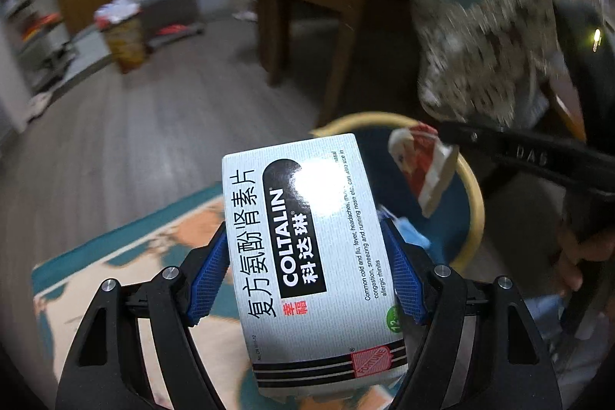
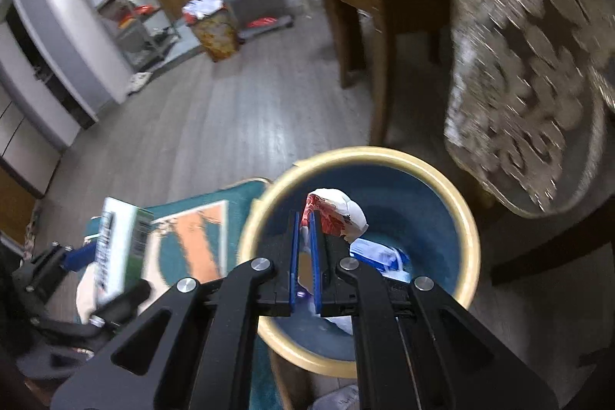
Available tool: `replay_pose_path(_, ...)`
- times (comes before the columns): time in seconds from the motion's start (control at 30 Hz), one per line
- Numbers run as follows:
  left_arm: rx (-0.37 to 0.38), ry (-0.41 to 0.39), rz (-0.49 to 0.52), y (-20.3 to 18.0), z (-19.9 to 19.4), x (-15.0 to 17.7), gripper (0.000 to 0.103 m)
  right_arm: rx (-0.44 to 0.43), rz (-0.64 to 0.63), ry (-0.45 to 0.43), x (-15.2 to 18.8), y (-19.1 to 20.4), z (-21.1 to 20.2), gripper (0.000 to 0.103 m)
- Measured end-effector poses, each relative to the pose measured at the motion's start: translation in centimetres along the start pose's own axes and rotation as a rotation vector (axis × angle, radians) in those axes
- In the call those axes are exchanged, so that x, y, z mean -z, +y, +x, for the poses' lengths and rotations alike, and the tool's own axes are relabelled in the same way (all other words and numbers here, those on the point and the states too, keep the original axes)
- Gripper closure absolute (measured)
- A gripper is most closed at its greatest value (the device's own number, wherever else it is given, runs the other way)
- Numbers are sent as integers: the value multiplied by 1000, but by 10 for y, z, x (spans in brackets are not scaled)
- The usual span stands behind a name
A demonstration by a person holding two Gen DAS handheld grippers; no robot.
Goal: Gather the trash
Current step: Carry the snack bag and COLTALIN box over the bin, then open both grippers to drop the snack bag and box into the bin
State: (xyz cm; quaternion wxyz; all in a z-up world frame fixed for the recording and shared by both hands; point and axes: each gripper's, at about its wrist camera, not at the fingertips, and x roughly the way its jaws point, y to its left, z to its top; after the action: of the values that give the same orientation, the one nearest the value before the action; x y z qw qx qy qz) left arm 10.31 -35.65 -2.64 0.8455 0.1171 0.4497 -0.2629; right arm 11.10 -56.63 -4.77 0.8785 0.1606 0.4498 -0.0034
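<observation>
Trash is partly collected: the right gripper jaws are pinching a wrapper over the bin, already holding scraps, while the left gripper jaws are clamping a medicine box beside the bin.

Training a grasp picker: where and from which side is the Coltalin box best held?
Grip the Coltalin box across its narrow width, at the long side edges near the lower half, coming from its bottom end. Its flat parallel sides suit the left gripper fingers, as now.
</observation>
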Motion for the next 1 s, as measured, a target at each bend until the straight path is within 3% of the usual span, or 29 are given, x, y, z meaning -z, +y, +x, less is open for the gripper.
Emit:
replay_pose_path(0.13, 38, 53, 37, -24, 38, -6, 27, 2, 46, 21, 5, -16, 8, 98)
replay_pose_path(0.33, 42, 56, 70, -35, 62, -15, 25, 5, 82, 35, 5, -29, 16, 98)
replay_pose_path(0.43, 38, 34, 76, -34, 60, -18, 17, 12, 74, 51, 6, -28, 20, 96)
replay_pose_path(0.57, 17, 13, 74, -30, 56, -20, 12, 20, 74, 45, 6, -28, 20, 62)
replay_pose_path(1.0, -6, -40, 44, -5, 1, 0, 11, 44, 25, 14, 4, -9, -16, 51)
